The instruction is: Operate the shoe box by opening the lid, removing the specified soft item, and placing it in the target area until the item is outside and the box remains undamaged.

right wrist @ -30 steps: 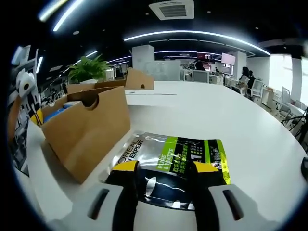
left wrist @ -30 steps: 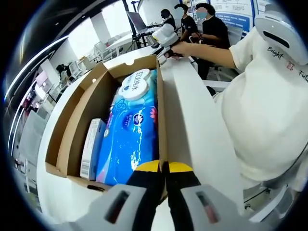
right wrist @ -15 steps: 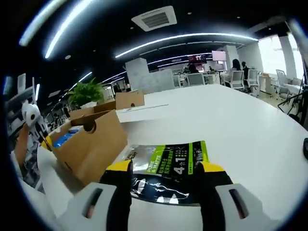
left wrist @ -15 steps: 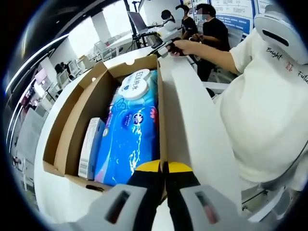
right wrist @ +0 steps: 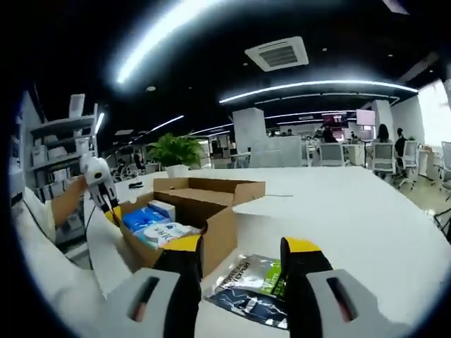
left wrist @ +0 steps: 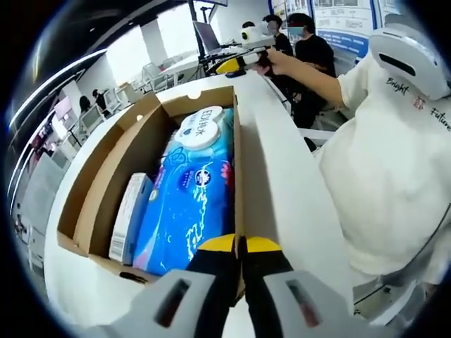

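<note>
My left gripper (left wrist: 238,248) is clamped on the box (left wrist: 106,183) wall, steadying it. My right gripper (right wrist: 242,255) hangs with jaws apart and empty above the pouch (right wrist: 255,285), lying on the worktop (right wrist: 366,232) just beside the box.

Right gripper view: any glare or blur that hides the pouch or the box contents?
Right gripper view: ceiling light strips blow out into a white streak up top, and fisheye bends the table edge; the pouch print is small and partly behind the jaws. Left gripper view: even light, the blue wipes pack in the shoe box reads sharp, windows overexposed.
</note>
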Demonstrator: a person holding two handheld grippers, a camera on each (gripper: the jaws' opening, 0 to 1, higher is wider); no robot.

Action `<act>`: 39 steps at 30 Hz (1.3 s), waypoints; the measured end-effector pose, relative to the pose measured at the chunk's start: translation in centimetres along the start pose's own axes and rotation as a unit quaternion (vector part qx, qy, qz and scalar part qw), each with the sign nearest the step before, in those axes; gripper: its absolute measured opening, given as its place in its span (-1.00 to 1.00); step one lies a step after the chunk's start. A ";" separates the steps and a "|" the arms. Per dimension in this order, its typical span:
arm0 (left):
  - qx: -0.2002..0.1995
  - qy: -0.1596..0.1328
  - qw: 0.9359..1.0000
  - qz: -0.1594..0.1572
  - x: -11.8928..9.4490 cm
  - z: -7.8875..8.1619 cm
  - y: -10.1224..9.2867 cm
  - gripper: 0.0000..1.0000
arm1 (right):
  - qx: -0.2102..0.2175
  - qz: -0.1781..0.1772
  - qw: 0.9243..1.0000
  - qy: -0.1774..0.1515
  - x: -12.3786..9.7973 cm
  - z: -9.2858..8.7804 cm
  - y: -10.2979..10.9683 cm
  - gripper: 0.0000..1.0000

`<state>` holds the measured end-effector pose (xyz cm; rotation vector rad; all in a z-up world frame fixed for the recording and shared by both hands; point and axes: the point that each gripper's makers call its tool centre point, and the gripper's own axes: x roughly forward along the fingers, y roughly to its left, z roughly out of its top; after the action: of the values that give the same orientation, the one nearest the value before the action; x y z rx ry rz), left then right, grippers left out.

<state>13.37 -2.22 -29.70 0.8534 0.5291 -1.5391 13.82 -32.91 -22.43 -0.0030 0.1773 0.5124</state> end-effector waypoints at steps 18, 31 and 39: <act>-0.054 0.072 0.996 -0.009 0.2 -0.8 0.4 -0.98 | -0.029 0.108 0.988 0.109 1.7 2.6 2.8 -0.05; -0.024 0.061 0.998 -0.003 0.3 -0.8 0.4 -0.98 | -0.087 0.141 0.982 0.093 2.4 7.1 4.2 -0.11; -0.029 0.058 0.998 -0.004 0.3 -0.7 0.4 -0.98 | -0.091 0.178 0.974 0.104 4.3 8.2 6.4 0.06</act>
<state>13.92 -1.93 -30.32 0.8994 0.6586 -1.4805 15.74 -24.82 -14.86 -0.2083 0.3386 0.8854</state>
